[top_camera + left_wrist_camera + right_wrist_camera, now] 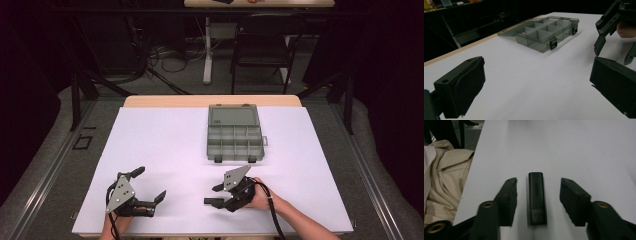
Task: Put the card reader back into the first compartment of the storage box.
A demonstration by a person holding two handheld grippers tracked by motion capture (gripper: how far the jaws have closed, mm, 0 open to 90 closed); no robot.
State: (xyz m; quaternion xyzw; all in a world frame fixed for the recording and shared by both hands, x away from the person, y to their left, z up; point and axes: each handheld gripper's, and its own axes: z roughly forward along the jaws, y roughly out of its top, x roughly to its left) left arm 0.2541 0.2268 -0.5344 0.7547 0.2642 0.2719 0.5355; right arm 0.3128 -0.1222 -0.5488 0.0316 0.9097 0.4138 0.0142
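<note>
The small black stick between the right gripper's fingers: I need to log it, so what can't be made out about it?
- Small black flat stick: its printed lettering is too small and blurred in the right gripper view.
- Its near end is blurred there, so the connector type is unclear.
- In the high view, the stick is partly covered by the right gripper.

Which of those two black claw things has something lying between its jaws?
The right gripper: a small black stick-shaped device lies on the white table between its jaws, not yet pinched. The left gripper has only bare table between its wide-open jaws.

right hand-held gripper [212, 195] beside compartment box [235, 134].
</note>
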